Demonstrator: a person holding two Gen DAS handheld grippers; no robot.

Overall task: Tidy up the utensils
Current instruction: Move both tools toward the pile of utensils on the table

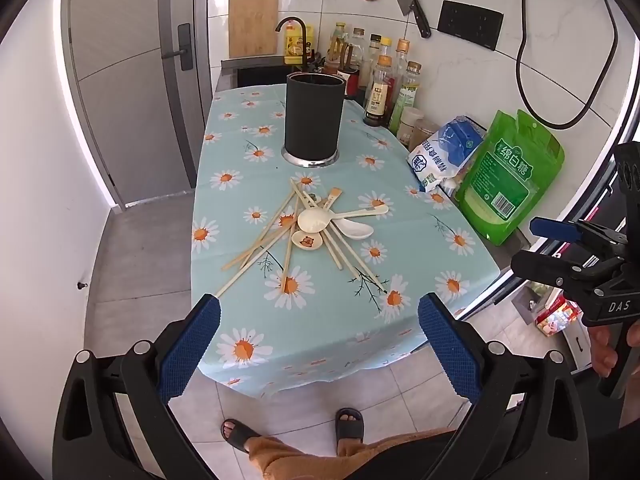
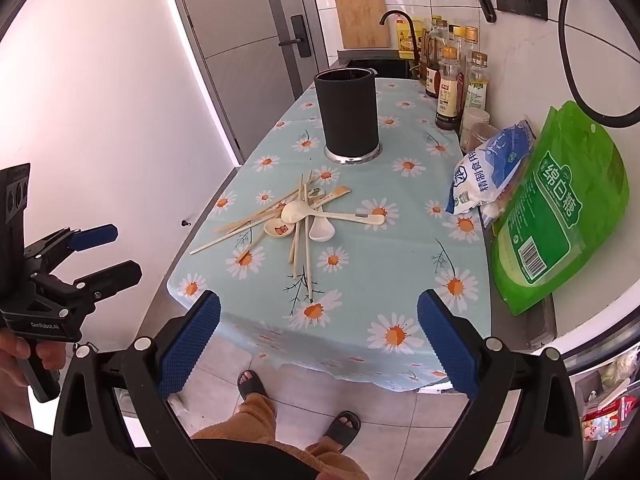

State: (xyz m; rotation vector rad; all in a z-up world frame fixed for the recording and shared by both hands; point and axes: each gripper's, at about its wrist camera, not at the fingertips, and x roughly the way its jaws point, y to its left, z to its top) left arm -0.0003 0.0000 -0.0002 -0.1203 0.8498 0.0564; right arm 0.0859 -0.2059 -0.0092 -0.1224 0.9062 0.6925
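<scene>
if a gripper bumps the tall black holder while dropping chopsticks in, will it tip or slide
The black holder is tall and narrow, so a knock near its rim could tip it. Its metal base ring flares slightly wider, which probably helps. It stands on a loose tablecloth, so it may slide or drag the cloth.

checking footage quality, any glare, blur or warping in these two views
Left wrist view: sharp on the utensil pile, strong fisheye bending of the table edges, bright wall strip at left. Right wrist view: equally sharp, the green bag stretched near the rim, dark corners, soft even daylight, no harsh shadows.
</scene>
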